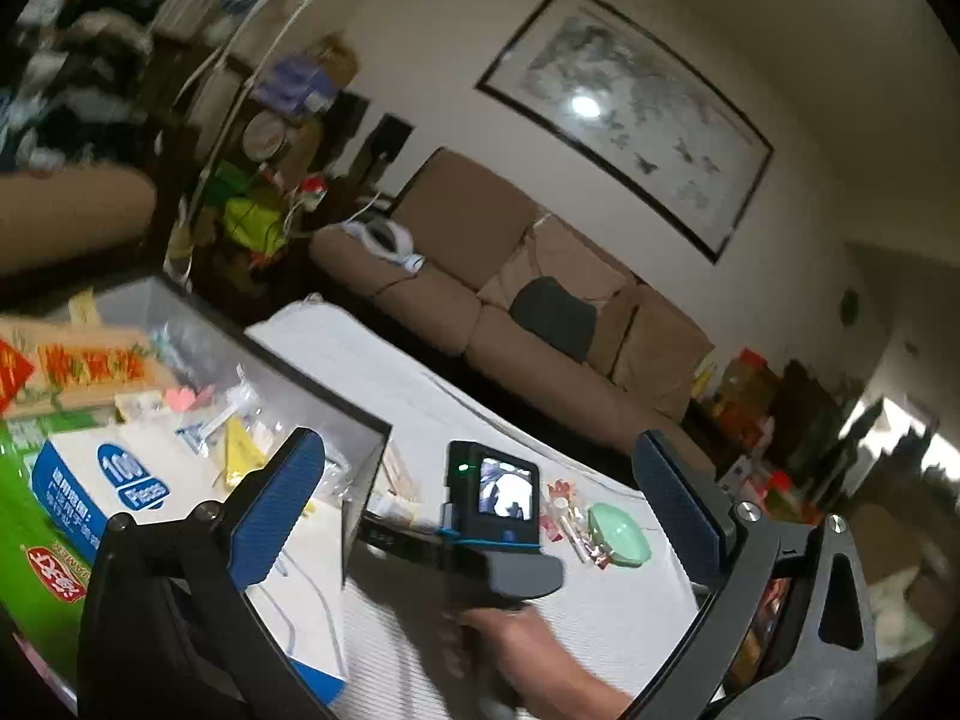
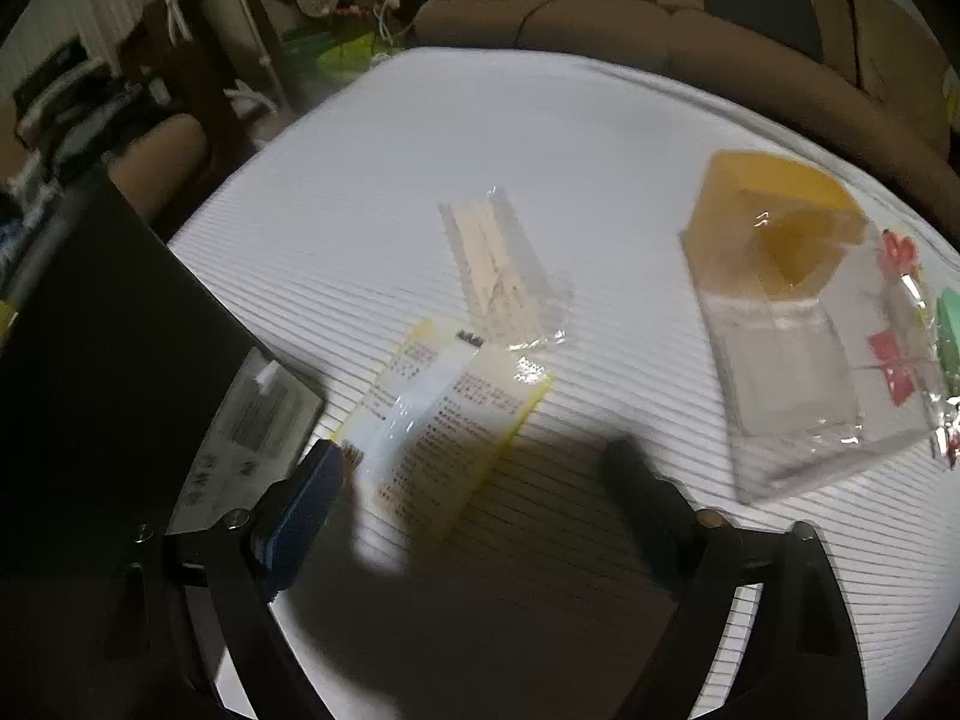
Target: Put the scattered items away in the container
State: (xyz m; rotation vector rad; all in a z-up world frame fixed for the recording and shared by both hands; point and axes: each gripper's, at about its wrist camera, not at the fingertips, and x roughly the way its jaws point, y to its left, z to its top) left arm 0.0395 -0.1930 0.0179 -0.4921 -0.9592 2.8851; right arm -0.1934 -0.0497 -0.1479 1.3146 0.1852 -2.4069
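The left gripper (image 1: 480, 516) was held roughly level and rolled to one side, above the near corner of the container (image 1: 366, 480), a box w/ a dark rim and pale inner walls. Its blue-padded jaws stood spread as wide as they go, w/ nothing between them, no pad touching anything. Inside the container lay a white-and-blue carton (image 1: 114, 480), a green packet (image 1: 36, 540), an orange-printed box (image 1: 84, 366) and small clear sachets (image 1: 240, 408). In the left wrist view, the person's right hand (image 1: 528, 648) gripped the handle of the other tool, whose small lit screen (image 1: 507, 489) faced the camera. The right gripper (image 2: 480, 468) pointed steeply down at the white ribbed tablecloth (image 2: 420, 150), jaws apart and empty; its left pad sat just beside, poss. brushing, a yellow-edged printed packet (image 2: 456, 420), but blur made contact hard to judge. Still out on the cloth: a clear sleeve of wooden sticks (image 2: 504, 270) touching that packet's far end, and well to the right a clear bag holding something orange-yellow (image 2: 780, 252). A green dish (image 1: 621, 534) rested further along the table.
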